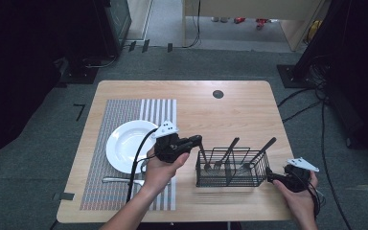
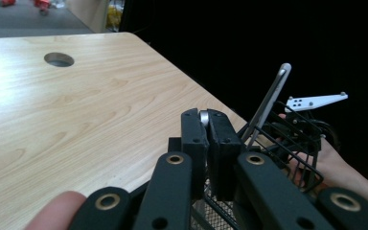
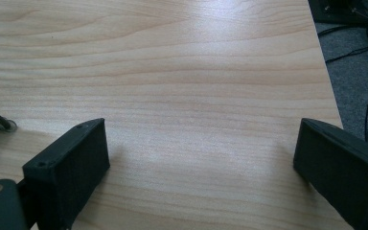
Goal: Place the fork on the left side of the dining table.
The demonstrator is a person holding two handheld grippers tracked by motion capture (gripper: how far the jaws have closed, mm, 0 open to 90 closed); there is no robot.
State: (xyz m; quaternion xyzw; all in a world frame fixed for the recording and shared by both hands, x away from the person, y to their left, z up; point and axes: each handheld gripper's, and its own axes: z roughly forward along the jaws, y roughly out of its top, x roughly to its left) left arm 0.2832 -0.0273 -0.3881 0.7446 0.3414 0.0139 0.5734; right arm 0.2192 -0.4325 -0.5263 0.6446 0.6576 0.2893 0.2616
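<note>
- Left gripper [image 1: 199,140]: seen from the high view, it sits at the centre of the worktop [image 1: 239,105], its jaws pointing toward 3 o'clock at the upper left corner of the wire basket [image 1: 231,167].
- Jaws of the left gripper [image 2: 204,125]: closed almost fully together in the left gripper view, with a thin piece of bright metal, the utensil handle [image 2: 204,116], pinched between the pads at their tips. Which utensil it belongs to cannot be told.
- Wire basket: black, standing on the worktop at about 5 o'clock from the table's centre, between the two hands. Two dark-handled utensils lean out of it toward 1 o'clock; a fork [image 1: 226,154] stands in the left half, a longer-handled piece [image 1: 258,151] in the right half.
- In the left gripper view, a silver handle [image 2: 270,100] rises tilted out of the basket just beyond the closed jaws.
- Right gripper [image 1: 270,176]: held at the right end of the basket, at roughly 3 o'clock from it, close beside the wire; contact cannot be confirmed.
- Jaws of the right gripper [image 3: 201,167]: spread wide apart in the right gripper view, with bare wooden worktop between them and nothing held.
- White plate [image 1: 124,143]: lies on the striped placemat [image 1: 124,108] at 9 o'clock from the left gripper.
- A piece of cutlery [image 1: 117,180] lies flat on the placemat below the plate, at about 7 o'clock from the left hand.
</note>
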